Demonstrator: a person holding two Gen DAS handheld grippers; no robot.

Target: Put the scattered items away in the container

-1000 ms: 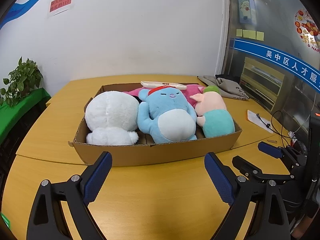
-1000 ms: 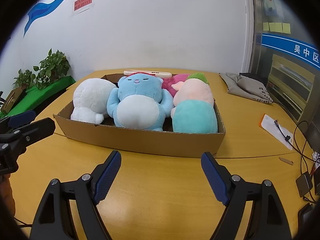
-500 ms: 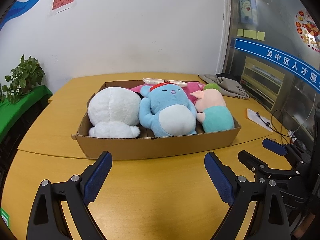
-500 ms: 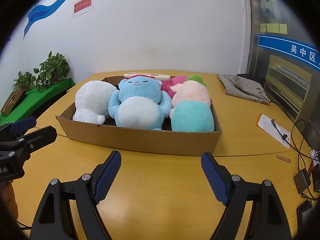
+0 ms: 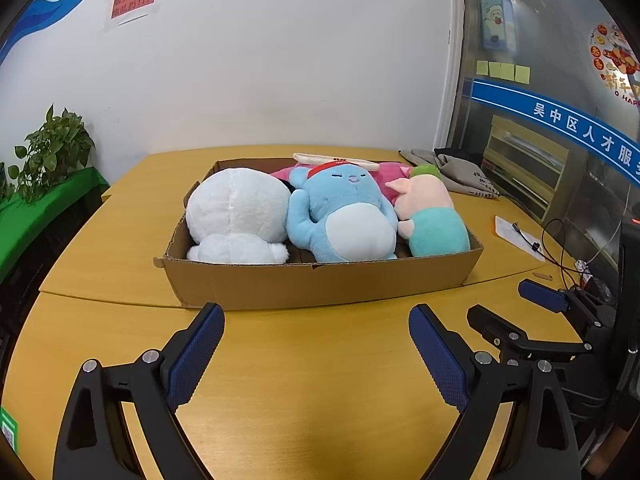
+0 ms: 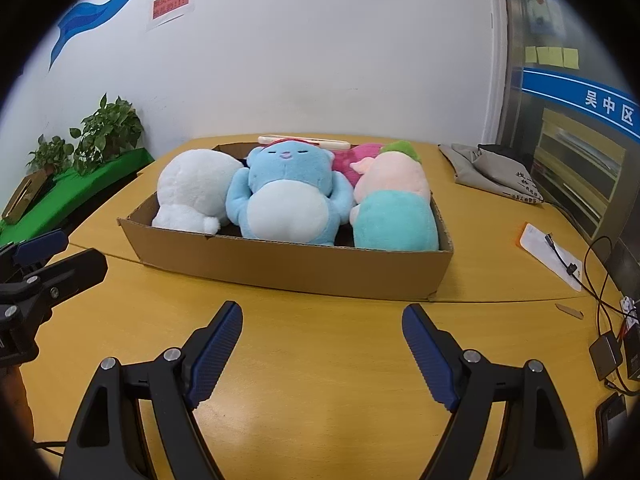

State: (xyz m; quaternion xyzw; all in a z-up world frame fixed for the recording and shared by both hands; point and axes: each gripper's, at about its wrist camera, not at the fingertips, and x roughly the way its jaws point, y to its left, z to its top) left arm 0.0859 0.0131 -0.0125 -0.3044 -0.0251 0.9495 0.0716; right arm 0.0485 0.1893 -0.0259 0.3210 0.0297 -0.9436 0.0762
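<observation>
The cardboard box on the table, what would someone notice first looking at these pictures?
The cardboard box in the middle of the yellow table is packed with plush toys: a white plush at its left end, a blue plush in the middle, and a pink and teal plush at its right end. Both grippers, left and right, are open and empty in front of it.

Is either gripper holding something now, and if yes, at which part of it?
Nothing is held. The left gripper and the right gripper are both open and empty above the yellow wooden table, in front of the brown cardboard box of plush toys.
</observation>
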